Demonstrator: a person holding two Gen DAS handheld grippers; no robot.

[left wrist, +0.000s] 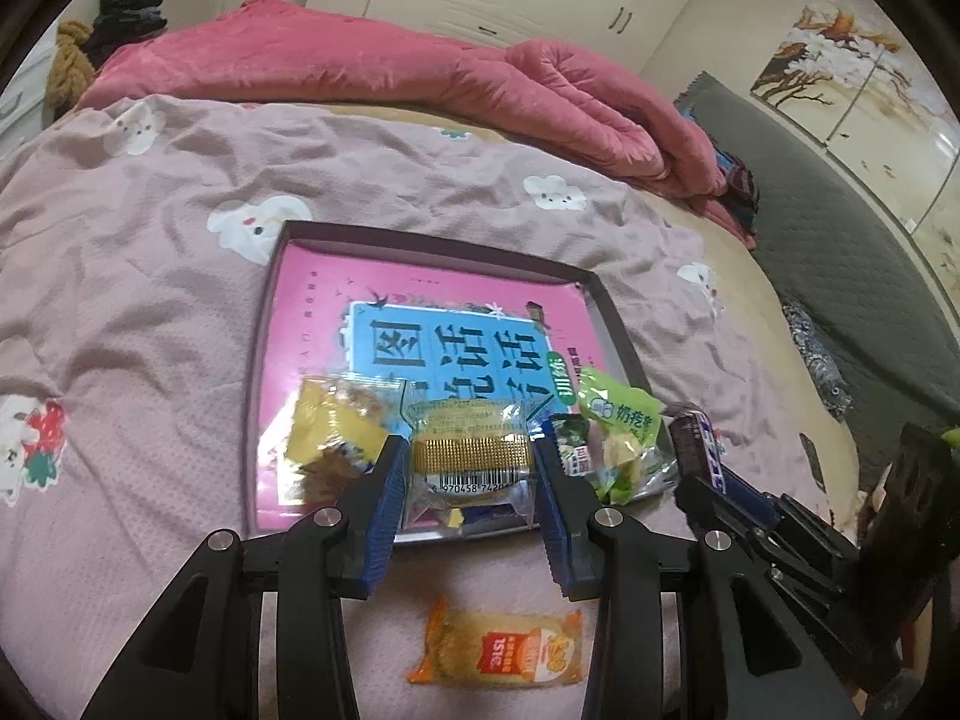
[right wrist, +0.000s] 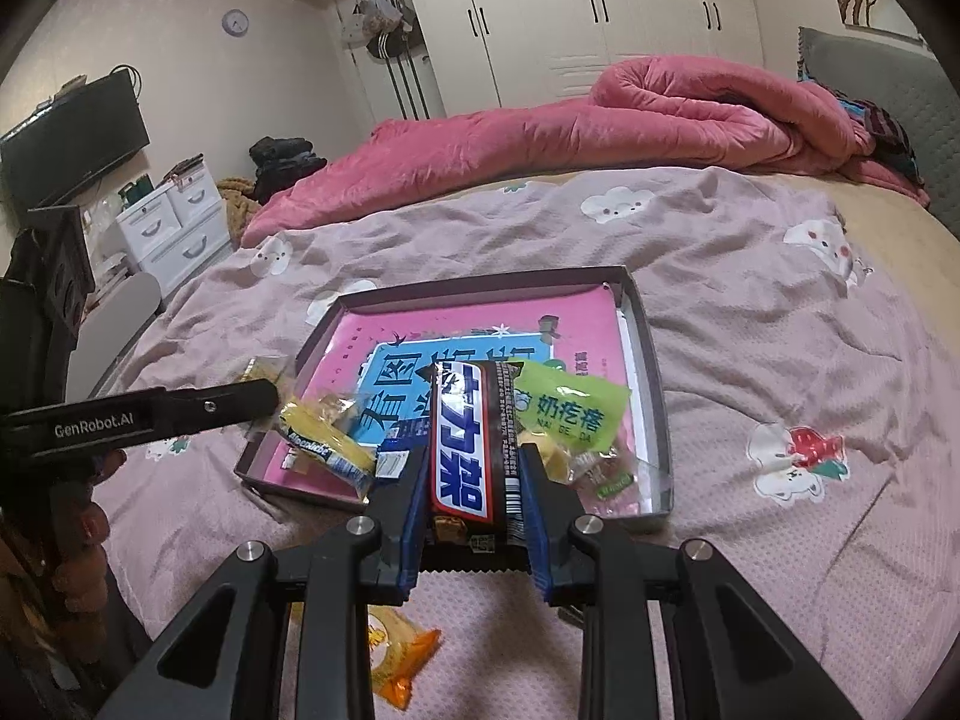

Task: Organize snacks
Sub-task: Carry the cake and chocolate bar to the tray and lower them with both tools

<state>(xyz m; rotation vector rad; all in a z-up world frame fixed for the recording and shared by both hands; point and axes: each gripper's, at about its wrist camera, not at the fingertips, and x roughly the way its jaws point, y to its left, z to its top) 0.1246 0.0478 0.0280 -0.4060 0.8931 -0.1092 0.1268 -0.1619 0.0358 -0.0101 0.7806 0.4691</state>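
Note:
A shallow box lid (left wrist: 618,324) (right wrist: 651,360) with a pink and blue bottom lies on the bed. In it lie a yellow snack packet (left wrist: 336,426) (right wrist: 324,441) and a green snack packet (left wrist: 624,420) (right wrist: 570,414). My left gripper (left wrist: 468,450) is shut on a clear packet with a gold cake (left wrist: 471,456), held over the box's near edge. My right gripper (right wrist: 471,456) is shut on a dark Snickers bar (right wrist: 465,444), held over the box's near side; it also shows in the left wrist view (left wrist: 696,450). An orange snack packet (left wrist: 498,651) (right wrist: 396,654) lies on the sheet below the grippers.
The pink sheet (right wrist: 780,330) covers the bed. A rolled pink quilt (left wrist: 420,78) (right wrist: 600,120) lies along the far side. White wardrobes (right wrist: 600,12) stand behind. A TV (right wrist: 72,132) and white drawers (right wrist: 174,228) stand left of the bed.

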